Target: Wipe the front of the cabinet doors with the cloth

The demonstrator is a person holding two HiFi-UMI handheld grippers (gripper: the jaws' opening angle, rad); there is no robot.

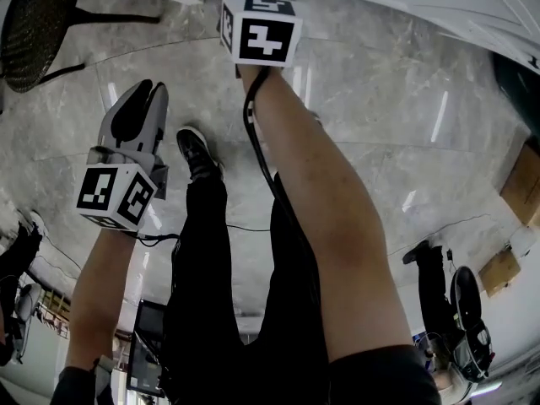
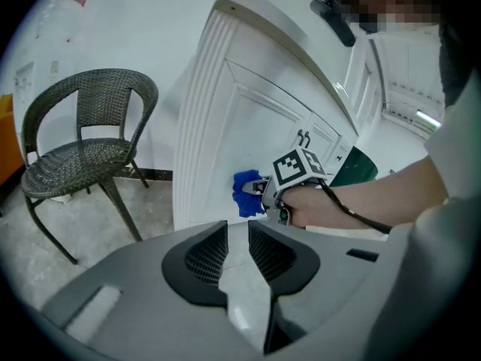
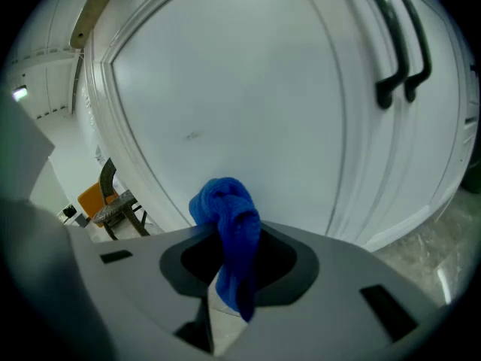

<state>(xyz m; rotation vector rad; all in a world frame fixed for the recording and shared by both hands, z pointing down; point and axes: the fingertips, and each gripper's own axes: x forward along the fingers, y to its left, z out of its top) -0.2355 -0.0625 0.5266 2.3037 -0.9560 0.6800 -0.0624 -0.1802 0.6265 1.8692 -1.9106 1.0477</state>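
Observation:
A blue cloth (image 3: pixel 225 209) is bunched between the jaws of my right gripper (image 3: pixel 229 239), which is shut on it. The cloth's top presses against the white cabinet door (image 3: pixel 240 89), low on its flat panel. In the left gripper view the right gripper (image 2: pixel 259 190) holds the cloth (image 2: pixel 245 194) against the door (image 2: pixel 248 126) near its bottom left corner. My left gripper (image 2: pixel 237 232) hangs back from the cabinet over the floor, its jaws almost together with nothing between them. In the head view it (image 1: pixel 154 89) points away at the left, and the right gripper's marker cube (image 1: pixel 257 28) is at the top.
Two dark door handles (image 3: pixel 398 43) sit at the upper right of the door. A wicker chair (image 2: pixel 83 149) stands left of the cabinet on the marble floor. My own legs and shoe (image 1: pixel 196 152) are below, with a cable (image 1: pixel 253 133) trailing down the right arm.

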